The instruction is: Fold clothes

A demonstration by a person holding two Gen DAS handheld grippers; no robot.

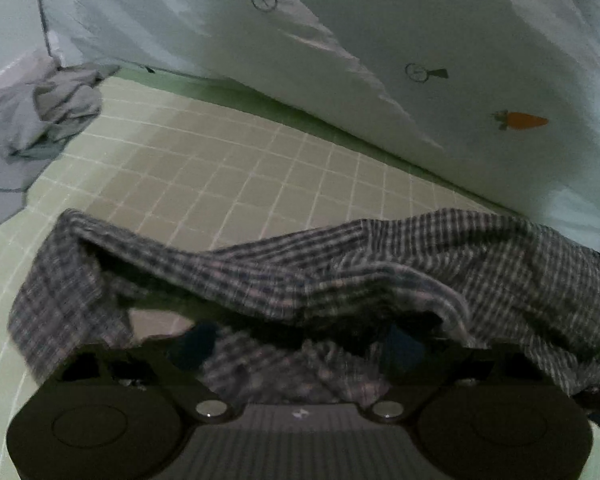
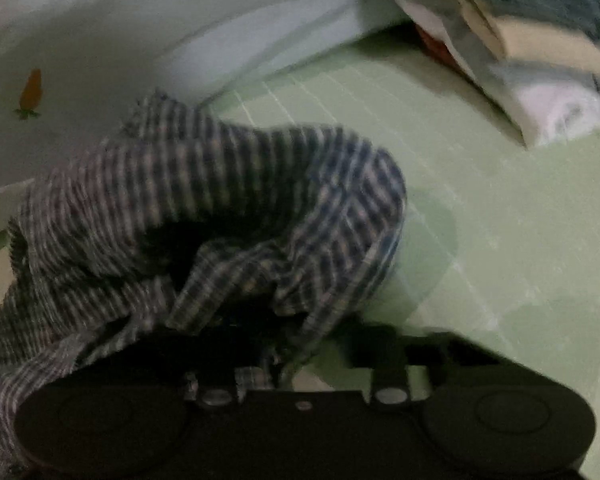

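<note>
Item: checked garment (image 1: 340, 272), dark blue and white weave, unfolded. It lay bunched on the pale green gridded sheet (image 1: 228, 168) of a bed, one part lifted into a ridge, the rest slumped toward both claws.

Left claw (image 1: 300, 344): cloth of the checked garment lay between its fingers and draped over them. The fingertips were hidden under the fabric, so I could not tell whether the pads pressed on it.

Right claw (image 2: 268, 344): drawn nearly together, with a fold of the checked garment gathered and pinched between its fingers. That view was blurred.

Beyond the checked garment: a white quilt (image 1: 420, 40) printed with an orange carrot (image 1: 522, 121) and small outline motifs, heaped along the far edge of the gridded sheet and touching the garment's far side.

To the left of the checked garment, well apart: a crumpled grey cloth (image 1: 40, 120) at the sheet's edge.

To the right of the checked garment, well apart: a stack of folded items (image 2: 540, 52) in cream, white and teal, resting on the sheet.
</note>
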